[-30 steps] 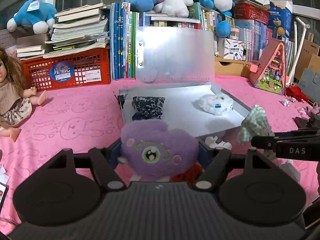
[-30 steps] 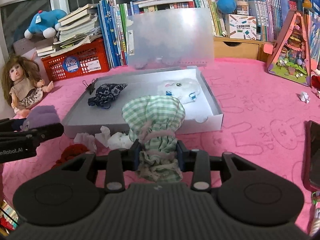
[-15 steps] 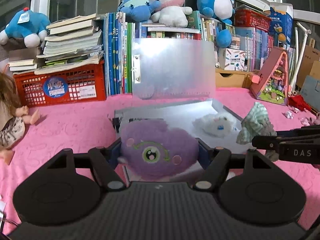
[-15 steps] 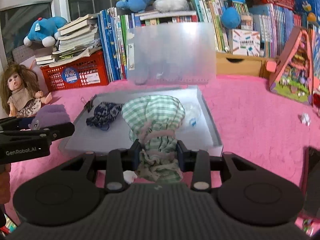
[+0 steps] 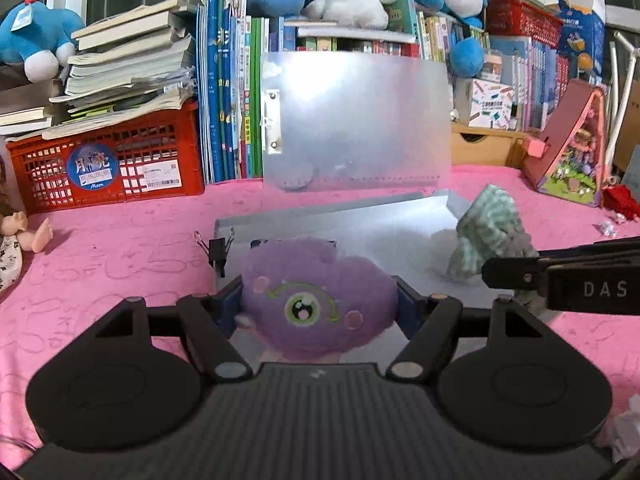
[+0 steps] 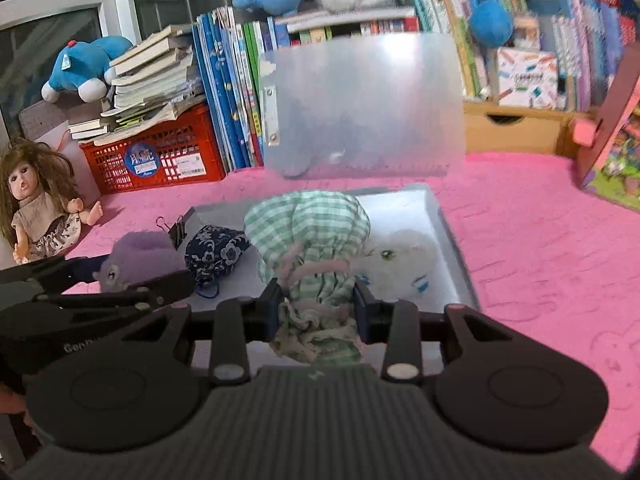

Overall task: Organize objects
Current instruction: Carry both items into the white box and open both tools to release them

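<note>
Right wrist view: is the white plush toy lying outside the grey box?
No, the white plush toy lies inside the grey box, against its right wall.

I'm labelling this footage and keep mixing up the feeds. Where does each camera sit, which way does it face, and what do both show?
Left wrist: on the left hand-held gripper, facing forward and down over the box toward the books; its fingers clamp a purple plush; the right hand-held gripper enters from the right.
Right wrist: on the right hand-held gripper, same heading; its fingers clamp a checked pouch; the left hand-held gripper enters from the left.
Shared: box, both toys, red crate.
</note>
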